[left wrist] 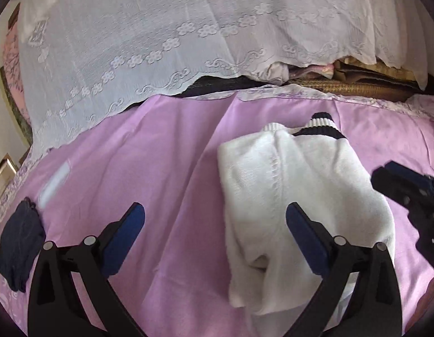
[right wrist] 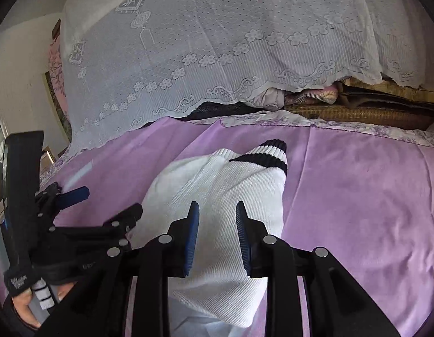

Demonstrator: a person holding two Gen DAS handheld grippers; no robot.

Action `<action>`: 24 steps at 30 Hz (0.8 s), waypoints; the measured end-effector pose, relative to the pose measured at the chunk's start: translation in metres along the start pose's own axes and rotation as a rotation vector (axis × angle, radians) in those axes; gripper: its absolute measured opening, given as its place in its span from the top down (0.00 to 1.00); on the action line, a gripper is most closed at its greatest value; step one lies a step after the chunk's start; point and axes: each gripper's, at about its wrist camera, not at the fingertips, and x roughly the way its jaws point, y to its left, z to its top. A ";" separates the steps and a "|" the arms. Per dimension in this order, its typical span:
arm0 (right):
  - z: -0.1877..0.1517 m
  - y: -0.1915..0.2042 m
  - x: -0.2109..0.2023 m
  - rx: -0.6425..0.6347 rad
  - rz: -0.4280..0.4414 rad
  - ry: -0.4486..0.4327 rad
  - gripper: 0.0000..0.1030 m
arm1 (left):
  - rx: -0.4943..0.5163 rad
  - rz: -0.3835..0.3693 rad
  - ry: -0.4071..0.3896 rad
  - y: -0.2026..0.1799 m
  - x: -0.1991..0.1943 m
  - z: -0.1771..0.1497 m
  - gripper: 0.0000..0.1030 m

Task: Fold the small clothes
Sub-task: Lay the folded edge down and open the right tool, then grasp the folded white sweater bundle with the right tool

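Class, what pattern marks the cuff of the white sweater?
Black stripes on the white ribbed cuff, clearest in the right wrist view.

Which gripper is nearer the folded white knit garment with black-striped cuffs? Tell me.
Right. The right gripper hangs directly over the white knit garment, jaws slightly apart. The left gripper sits open, mostly over the purple sheet beside it.
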 end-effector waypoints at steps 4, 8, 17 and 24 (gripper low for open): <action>0.019 -0.019 0.042 0.058 0.032 0.038 0.73 | 0.067 0.029 0.016 -0.033 0.033 0.004 0.04; 0.011 -0.028 0.075 0.069 0.042 0.068 0.73 | 0.002 -0.043 -0.010 -0.024 0.046 -0.007 0.04; -0.001 -0.029 0.078 0.056 0.062 0.098 0.73 | -0.026 -0.088 -0.004 -0.021 0.053 -0.011 0.04; -0.011 -0.016 0.048 0.007 0.024 0.022 0.58 | -0.034 -0.082 -0.020 -0.020 0.048 -0.013 0.04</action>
